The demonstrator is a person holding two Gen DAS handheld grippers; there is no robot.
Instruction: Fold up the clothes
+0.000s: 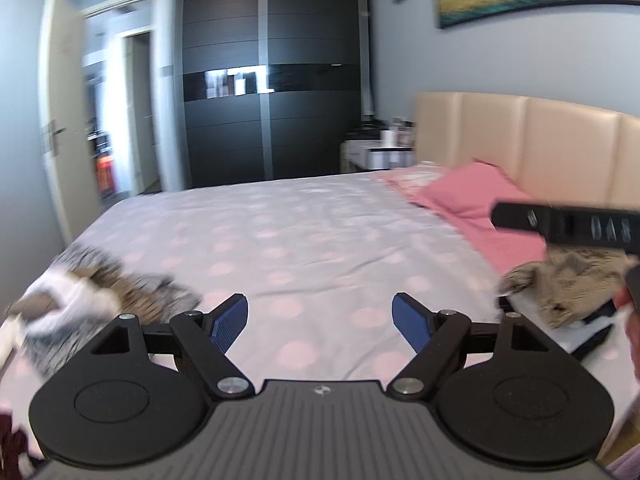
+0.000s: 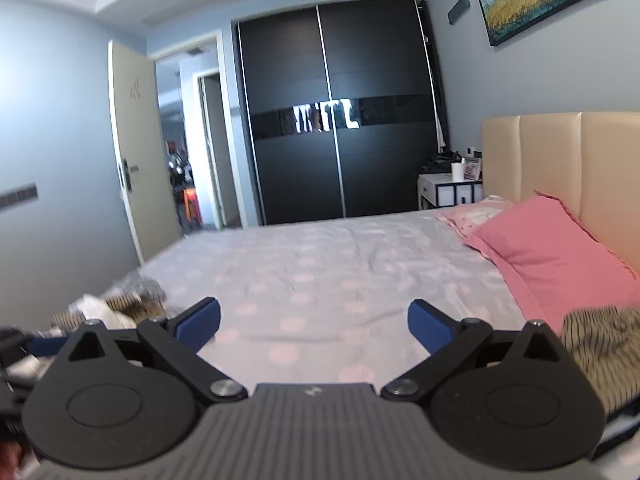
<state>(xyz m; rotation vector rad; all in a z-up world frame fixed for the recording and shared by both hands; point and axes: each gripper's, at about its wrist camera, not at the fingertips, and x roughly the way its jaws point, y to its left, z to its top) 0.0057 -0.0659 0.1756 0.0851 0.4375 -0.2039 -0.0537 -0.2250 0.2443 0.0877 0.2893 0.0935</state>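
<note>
Clothes (image 1: 100, 296) lie crumpled on the dotted bedsheet (image 1: 304, 240).

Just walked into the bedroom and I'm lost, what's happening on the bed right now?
A person is holding a pair of tongs in each hand above the polka-dot bedsheet, apparently about to fold clothes. The left tongs and right tongs are both open and hold nothing. One striped garment lies crumpled at the left edge of the bed, another rumpled pile of clothes sits at the right near the pink pillow. Nothing looks folded yet.
</note>
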